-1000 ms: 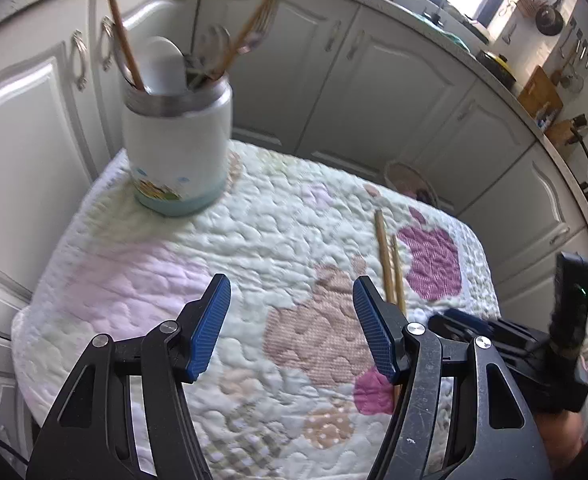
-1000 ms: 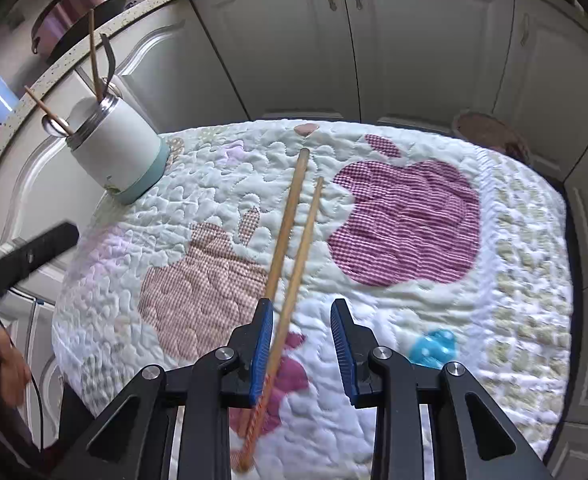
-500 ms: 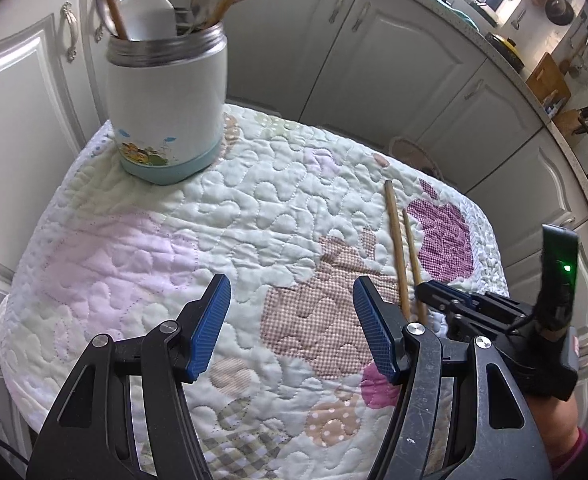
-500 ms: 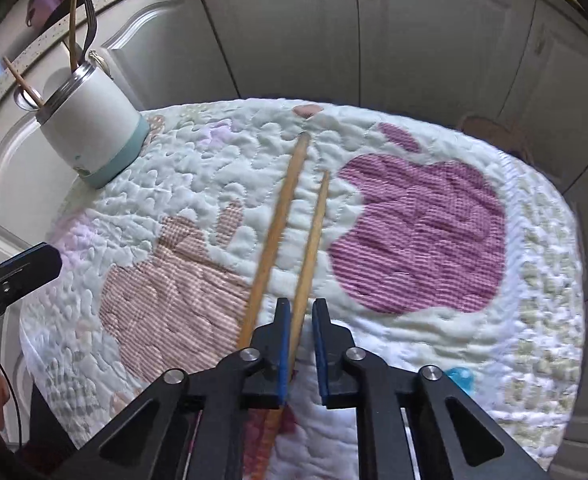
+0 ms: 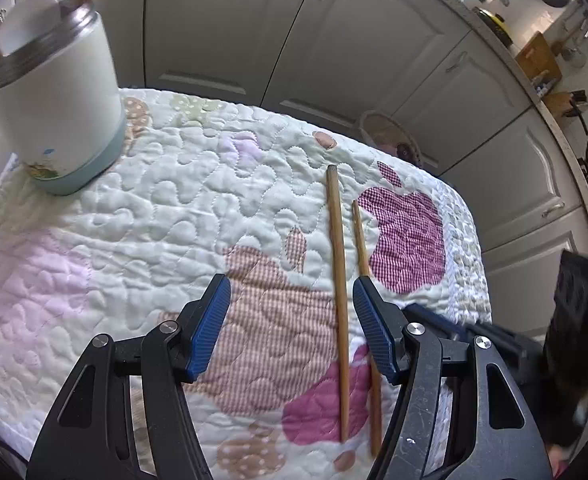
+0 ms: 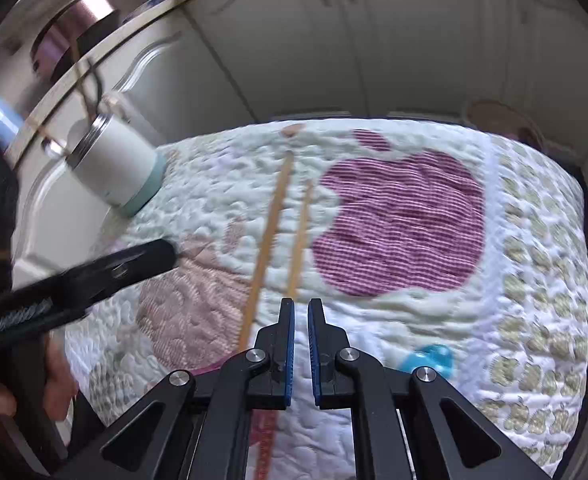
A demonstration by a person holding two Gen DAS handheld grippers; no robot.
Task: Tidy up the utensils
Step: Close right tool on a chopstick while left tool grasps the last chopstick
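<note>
Two chopsticks [image 5: 338,280] lie side by side on the quilt [image 5: 134,220], toward its right edge; left tongs [image 5: 292,320] gape empty, straddling one. Right-wrist view: right tongs [image 6: 301,312] clench the thinner chopstick [image 6: 299,240]. Lift level, toward the holder [image 6: 114,168] at the far-left corner.

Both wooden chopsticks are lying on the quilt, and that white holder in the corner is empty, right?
Not quite. The white holder is not empty: the left wrist view shows a white spoon and wooden sticks poking out of its top. The two chopsticks do lie on the quilt, as you said.
</note>
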